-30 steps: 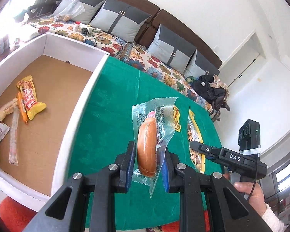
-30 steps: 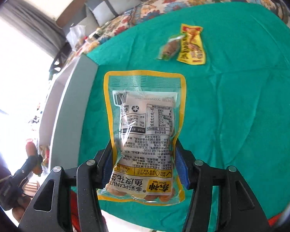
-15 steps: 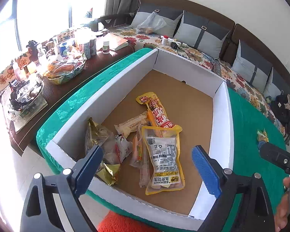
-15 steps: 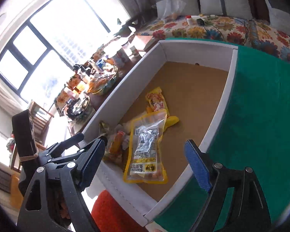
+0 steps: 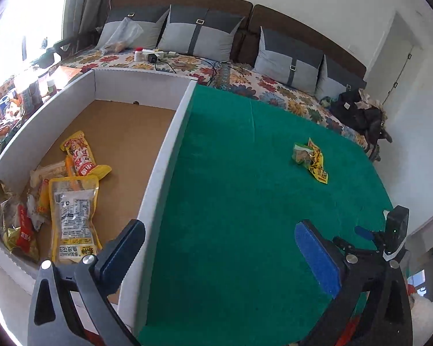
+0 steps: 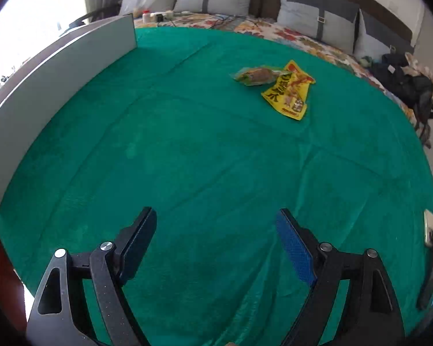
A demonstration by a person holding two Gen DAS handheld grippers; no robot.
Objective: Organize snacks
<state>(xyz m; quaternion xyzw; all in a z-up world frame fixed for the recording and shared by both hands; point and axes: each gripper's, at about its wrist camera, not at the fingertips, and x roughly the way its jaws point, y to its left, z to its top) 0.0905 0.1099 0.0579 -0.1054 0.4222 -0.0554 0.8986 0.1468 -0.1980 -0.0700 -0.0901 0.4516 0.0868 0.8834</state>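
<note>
My left gripper hangs over the green cloth beside the white box; its jaws are opening and nothing is between them. Inside the box lie a clear peanut pouch with a yellow border, a yellow and red packet and a heap of other snacks. My right gripper stands open and empty above the cloth. Farther out on the cloth lie a yellow packet and a small green-clear packet touching it. The left wrist view shows the same yellow packet.
The box's long white wall runs along the left of the cloth. A sofa with grey cushions and a floral cover stands behind, with a black bag on it. A cluttered side table is far left. A phone lies at the cloth's right edge.
A second ago the left held a bun packet and the right the peanut pouch. Both then opened over the box, where the pouch now lies. Both have swung back over the cloth, empty.
</note>
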